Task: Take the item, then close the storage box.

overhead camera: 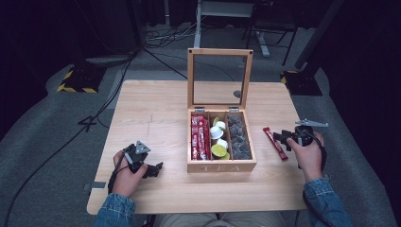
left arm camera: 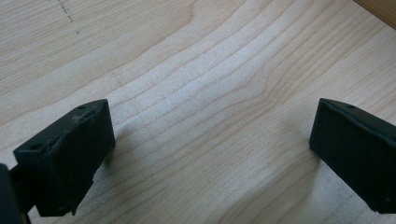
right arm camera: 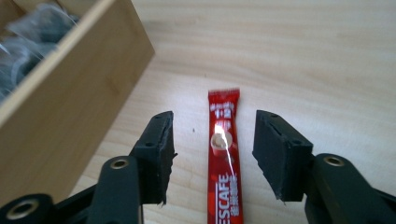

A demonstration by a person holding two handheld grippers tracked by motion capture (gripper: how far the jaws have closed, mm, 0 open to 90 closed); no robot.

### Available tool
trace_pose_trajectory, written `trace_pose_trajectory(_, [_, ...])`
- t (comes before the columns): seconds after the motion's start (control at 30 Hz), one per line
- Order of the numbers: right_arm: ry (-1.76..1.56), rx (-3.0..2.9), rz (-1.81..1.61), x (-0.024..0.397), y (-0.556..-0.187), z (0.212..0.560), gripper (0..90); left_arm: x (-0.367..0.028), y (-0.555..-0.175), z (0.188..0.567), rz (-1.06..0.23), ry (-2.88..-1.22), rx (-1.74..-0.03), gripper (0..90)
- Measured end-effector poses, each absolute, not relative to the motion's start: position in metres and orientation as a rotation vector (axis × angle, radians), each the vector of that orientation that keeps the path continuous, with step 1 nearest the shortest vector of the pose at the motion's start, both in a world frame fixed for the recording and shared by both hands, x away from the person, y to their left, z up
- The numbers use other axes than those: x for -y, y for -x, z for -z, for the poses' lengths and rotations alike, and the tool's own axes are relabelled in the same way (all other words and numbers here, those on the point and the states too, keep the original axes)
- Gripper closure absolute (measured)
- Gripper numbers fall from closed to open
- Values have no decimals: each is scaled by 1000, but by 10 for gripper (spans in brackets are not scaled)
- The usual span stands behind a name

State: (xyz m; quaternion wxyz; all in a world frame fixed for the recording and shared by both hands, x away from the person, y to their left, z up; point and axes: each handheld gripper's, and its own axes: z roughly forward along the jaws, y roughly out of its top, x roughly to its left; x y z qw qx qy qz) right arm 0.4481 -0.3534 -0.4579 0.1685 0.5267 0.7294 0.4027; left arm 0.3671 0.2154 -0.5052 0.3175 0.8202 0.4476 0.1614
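Grey carpet [overhead camera: 42, 118] with black cables surrounds a light wooden counter [overhead camera: 156, 109], and dark equipment stands beyond it. On the counter, right of centre, sits an open wooden box [overhead camera: 221, 165] lettered TEA on its front wall, its glass-paned lid [overhead camera: 219, 78] standing upright at the back. Three compartments divide it: the left one holds red stick sachets [overhead camera: 199, 137] lying lengthwise, the middle one holds small round pods [overhead camera: 219, 139] with white and yellow-green tops, and the right one holds dark grey wrapped pieces [overhead camera: 239, 137].

Just right of the box, apart from it, a single red sachet [overhead camera: 275, 143] lies flat on the counter. The right gripper [overhead camera: 285, 137], held in the person's right hand [overhead camera: 307, 153], sits at that sachet. Its own view brings out what the high view cannot: the sachet [right arm camera: 225, 158] reads NESCAFE with a cup picture, and it runs between the two fingers [right arm camera: 156, 149], which stand partly open on either side of it without touching it; the box's side wall [right arm camera: 70, 98] rises at the left.

Near the counter's front left, the left hand [overhead camera: 124, 172] holds the left gripper [overhead camera: 155, 168], pointing toward the box. Its own view shows its fingers [left arm camera: 70, 154] spread wide over bare wood grain, holding nothing.
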Motion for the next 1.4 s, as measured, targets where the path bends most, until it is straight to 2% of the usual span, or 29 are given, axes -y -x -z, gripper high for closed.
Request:
trace_pose_trajectory(0.47, [-1303, -2015, -1408, 348, -443, 408, 403, -215, -368, 505, -418, -2160, -1181, 1])
trace_pose_trajectory(0.77, [-1192, -2035, -1406, 336, -451, 370, 378, -215, -368, 505, -422, -2158, -1186, 1])
trace_pose_trajectory(1.4, [-1046, -2103, -1401, 301, -500, 319, 374, -214, -367, 506, -438, -2143, -1210, 2])
